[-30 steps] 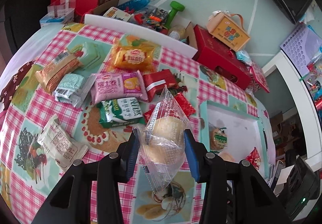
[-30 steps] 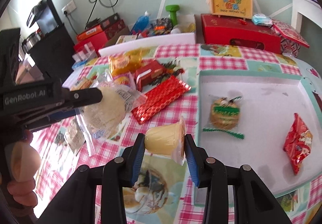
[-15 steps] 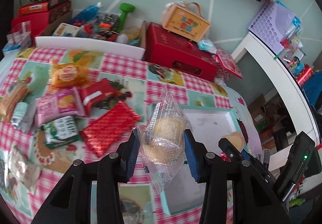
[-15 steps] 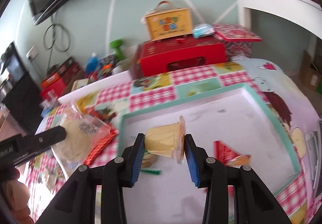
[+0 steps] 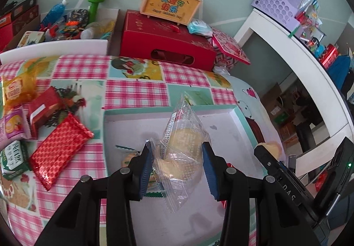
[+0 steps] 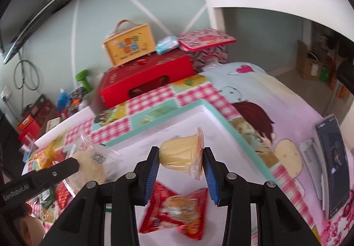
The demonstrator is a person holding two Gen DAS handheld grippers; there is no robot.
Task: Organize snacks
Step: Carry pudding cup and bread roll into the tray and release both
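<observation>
Right wrist alone shows red snack bag.

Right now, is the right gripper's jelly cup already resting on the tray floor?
No: the jelly cup hangs clamped in the right gripper, above the red packet lying in the tray.

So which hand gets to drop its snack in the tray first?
Probably the right gripper: its pudding cup hangs well inside the white tray. The left gripper's clear-wrapped cake hangs nearer the tray's front.
</observation>
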